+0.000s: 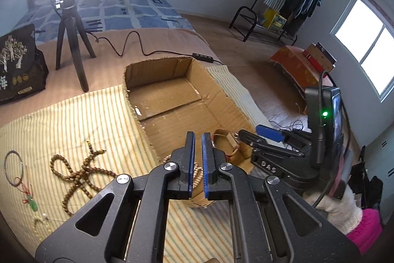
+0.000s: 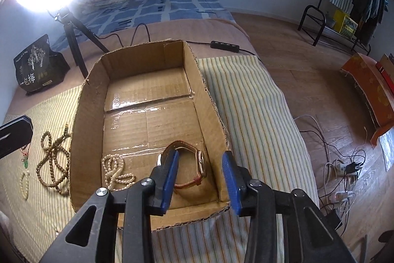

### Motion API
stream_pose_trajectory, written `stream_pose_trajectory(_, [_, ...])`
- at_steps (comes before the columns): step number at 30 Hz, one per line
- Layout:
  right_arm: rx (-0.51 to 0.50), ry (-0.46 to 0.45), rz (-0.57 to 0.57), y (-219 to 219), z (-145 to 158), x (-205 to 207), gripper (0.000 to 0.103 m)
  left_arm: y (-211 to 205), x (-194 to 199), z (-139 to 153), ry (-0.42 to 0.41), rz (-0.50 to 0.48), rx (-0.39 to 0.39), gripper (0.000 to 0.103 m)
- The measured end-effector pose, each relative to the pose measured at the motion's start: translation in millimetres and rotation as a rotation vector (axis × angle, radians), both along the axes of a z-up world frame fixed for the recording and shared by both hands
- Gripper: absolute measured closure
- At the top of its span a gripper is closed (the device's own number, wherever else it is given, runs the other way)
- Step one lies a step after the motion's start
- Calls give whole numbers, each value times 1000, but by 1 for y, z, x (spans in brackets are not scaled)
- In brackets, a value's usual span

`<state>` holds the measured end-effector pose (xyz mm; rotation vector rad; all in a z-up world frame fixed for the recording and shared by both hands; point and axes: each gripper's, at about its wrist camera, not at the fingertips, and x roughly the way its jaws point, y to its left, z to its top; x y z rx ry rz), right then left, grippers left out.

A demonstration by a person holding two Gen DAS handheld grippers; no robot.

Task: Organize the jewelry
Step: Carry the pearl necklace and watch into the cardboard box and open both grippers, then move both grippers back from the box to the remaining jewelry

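An open cardboard box (image 2: pixel 81 120) stands on a striped cloth on the bed. Inside lie a brown-strap watch (image 2: pixel 197 164) and a pale pearl necklace (image 2: pixel 115 171). My right gripper (image 2: pixel 200 159) is open and empty, its fingers spread over the watch at the box's near right corner. My left gripper (image 1: pixel 198 139) has its pads nearly together with nothing between them, above the box's near edge (image 1: pixel 138 112). Left of the box on the cloth lie brown wooden prayer beads (image 1: pixel 76 174), a green pendant on a red cord (image 1: pixel 33 205), a thin bangle (image 1: pixel 14 169) and small pale beads (image 1: pixel 40 219).
A ring light on a black tripod (image 1: pixel 71 46) stands behind the box, its cable and switch (image 2: pixel 225 46) trailing across the bed. A black bag (image 1: pixel 19 65) sits far left. The bed edge drops to a wooden floor with cables (image 2: pixel 344 164) on the right.
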<state>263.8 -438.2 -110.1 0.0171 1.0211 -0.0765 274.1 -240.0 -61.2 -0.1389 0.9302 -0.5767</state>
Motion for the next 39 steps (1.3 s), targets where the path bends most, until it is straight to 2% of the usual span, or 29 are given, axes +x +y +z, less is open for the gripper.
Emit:
stream_pose_trajectory(6, [2, -13, 0, 3, 6, -3, 65, 12, -5, 7, -36, 21, 19, 100])
stream_pose_trajectory(12, [11, -62, 17, 14, 24, -9, 65, 32, -7, 19, -69, 51, 24, 100])
stream_pose_trajectory(18, [26, -99, 51, 33, 35, -12, 55, 60, -9, 30, -115, 91, 67, 100])
stream_pose_trajectory(20, [42, -108, 67, 41, 37, -12, 49, 74, -9, 32, -134, 109, 89, 92])
stream_pose_trajectory(21, [48, -114, 75, 44, 38, -11, 43, 81, -9, 33, -140, 117, 93, 77])
stream_pose_trajectory(22, [50, -119, 82, 49, 39, -11, 39, 89, -9, 33, -147, 128, 92, 67])
stream_pose_trajectory(24, [60, -127, 108, 59, 41, -11, 36, 105, -10, 33, -156, 153, 96, 67])
stream_pose_trajectory(28, [80, -131, 168, 82, 42, -12, 25, 137, -10, 31, -148, 187, 135, 67])
stream_pose_trajectory(39, [102, -72, 328, 154, 24, -8, 14, 224, -15, 1, -34, 272, 189, 67])
